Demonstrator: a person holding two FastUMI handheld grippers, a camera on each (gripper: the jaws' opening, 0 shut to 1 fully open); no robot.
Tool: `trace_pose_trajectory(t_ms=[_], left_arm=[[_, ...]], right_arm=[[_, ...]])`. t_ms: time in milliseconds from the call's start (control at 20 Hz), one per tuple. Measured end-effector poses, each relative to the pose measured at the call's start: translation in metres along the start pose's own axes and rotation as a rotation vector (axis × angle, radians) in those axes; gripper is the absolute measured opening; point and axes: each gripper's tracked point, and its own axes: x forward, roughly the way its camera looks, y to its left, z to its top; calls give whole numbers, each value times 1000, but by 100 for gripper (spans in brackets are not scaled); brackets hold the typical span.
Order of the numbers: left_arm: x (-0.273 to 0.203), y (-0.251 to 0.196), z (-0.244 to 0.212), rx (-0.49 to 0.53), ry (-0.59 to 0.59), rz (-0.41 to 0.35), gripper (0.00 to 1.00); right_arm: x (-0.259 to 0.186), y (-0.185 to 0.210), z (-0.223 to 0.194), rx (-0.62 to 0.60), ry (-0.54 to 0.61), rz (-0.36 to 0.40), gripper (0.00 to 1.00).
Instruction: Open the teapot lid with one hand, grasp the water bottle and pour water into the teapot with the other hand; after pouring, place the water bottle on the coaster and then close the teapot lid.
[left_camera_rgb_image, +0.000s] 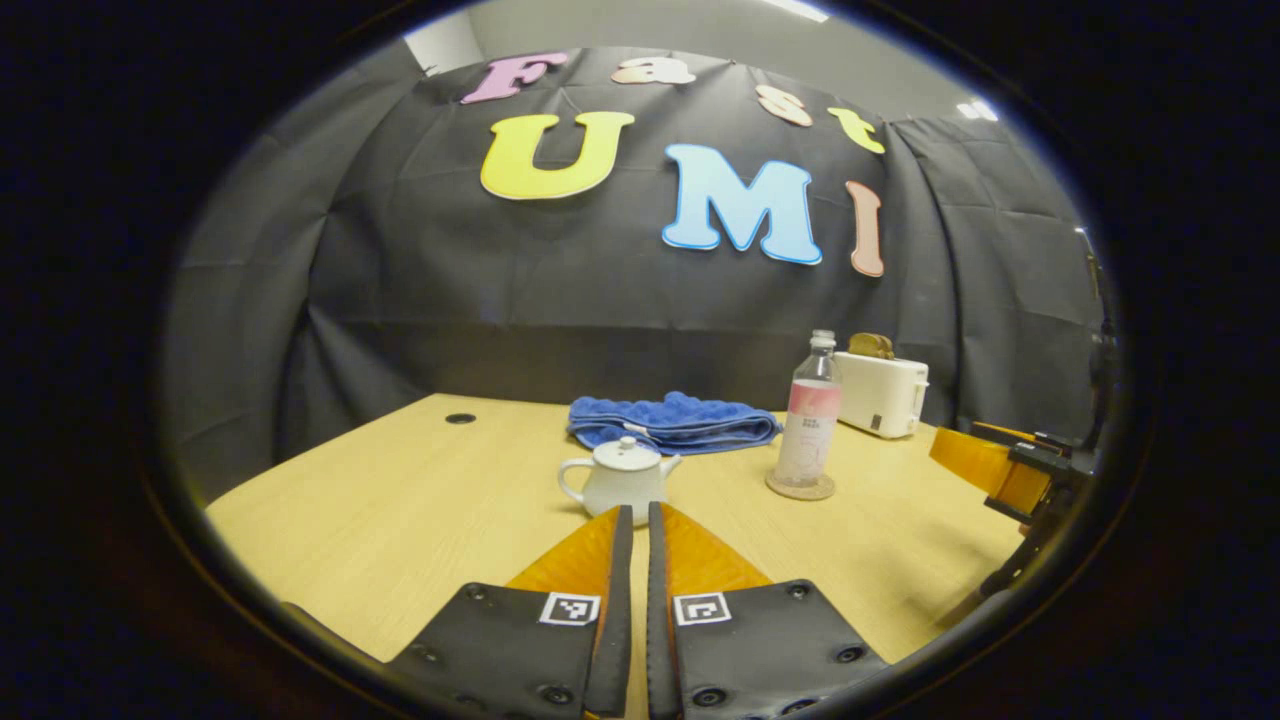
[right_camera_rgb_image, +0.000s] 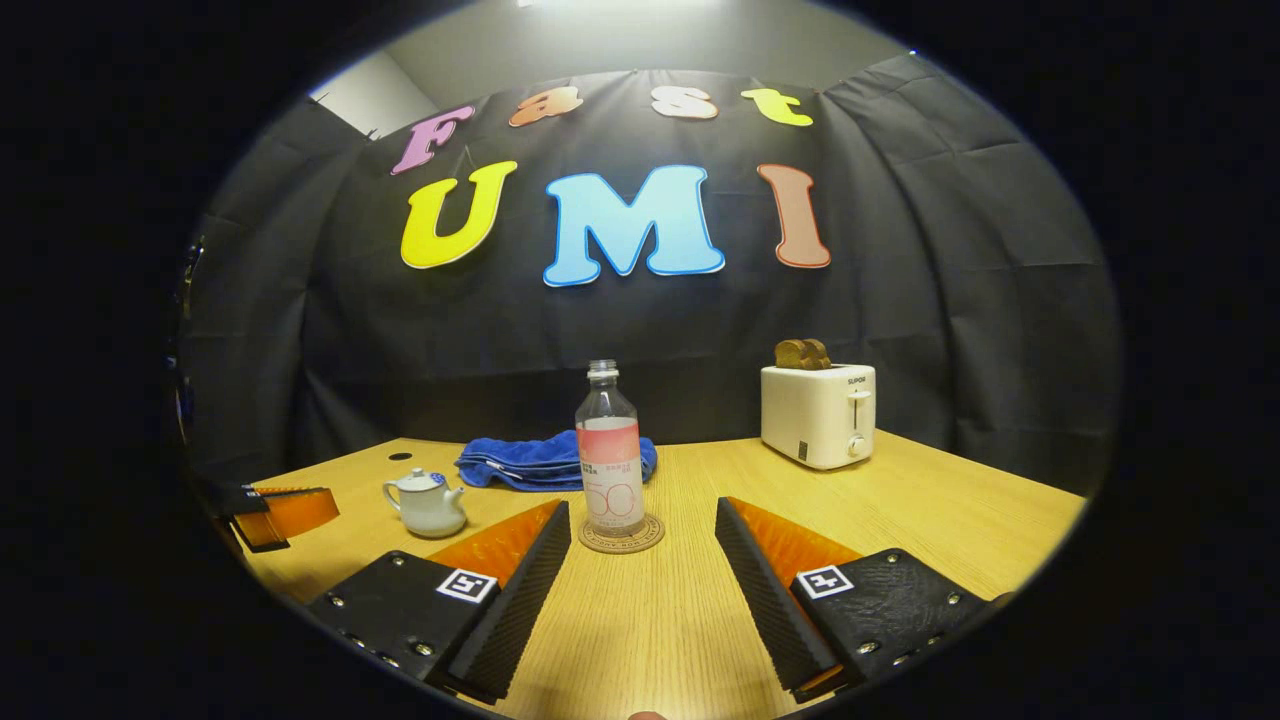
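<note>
- Left gripper view: left gripper (left_camera_rgb_image: 632, 515) hung low over the desk (left_camera_rgb_image: 400, 520), jaws together with nothing between them, aimed straight at the teapot (left_camera_rgb_image: 620, 478).
- Teapot sat near the middle of the desk, lid (left_camera_rgb_image: 626, 450) on, handle to one side, spout toward the water bottle (left_camera_rgb_image: 809, 412).
- Bottle stood upright on the coaster (left_camera_rgb_image: 800, 487), just beside the teapot, apparently uncapped. Blue towel (left_camera_rgb_image: 675, 420) lay behind both, toward the far edge; white toaster (left_camera_rgb_image: 882, 393) near the far right corner.
- Right gripper view: right gripper (right_camera_rgb_image: 640, 520) had its jaws wide apart, bottle (right_camera_rgb_image: 611, 455) framed between the fingers but farther off, untouched. Coaster (right_camera_rgb_image: 621, 536) under it. Teapot (right_camera_rgb_image: 427, 502) off to the left; the other gripper showed past it by the desk's left edge.
- Judgement: nothing begun. Lid on, bottle unlifted. First step, the lid, in hand.
- Next move likely calls for the left jaws to part, settle around the lid knob and lift clear; the knob is small, so a centred pinch matters.
- Right gripper then needs to advance until the bottle body sits between its fingers.
</note>
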Motion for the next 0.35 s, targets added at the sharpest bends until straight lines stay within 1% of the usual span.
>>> trace_pose_trajectory(t_ms=[50, 100, 150, 350], left_arm=[[-4, 1, -1, 5, -6, 9, 10], [-6, 3, -1, 11, -8, 19, 13], [-6, 3, 2, 23, -31, 25, 10], [-8, 1, 3, 68, -47, 38, 10]], right_arm=[[-4, 1, -1, 2, -3, 1, 93], [-7, 2, -3, -3, -3, 2, 94], [-8, 3, -7, -14, 0, 0, 93], [-8, 5, -20, -28, 24, 2, 93]])
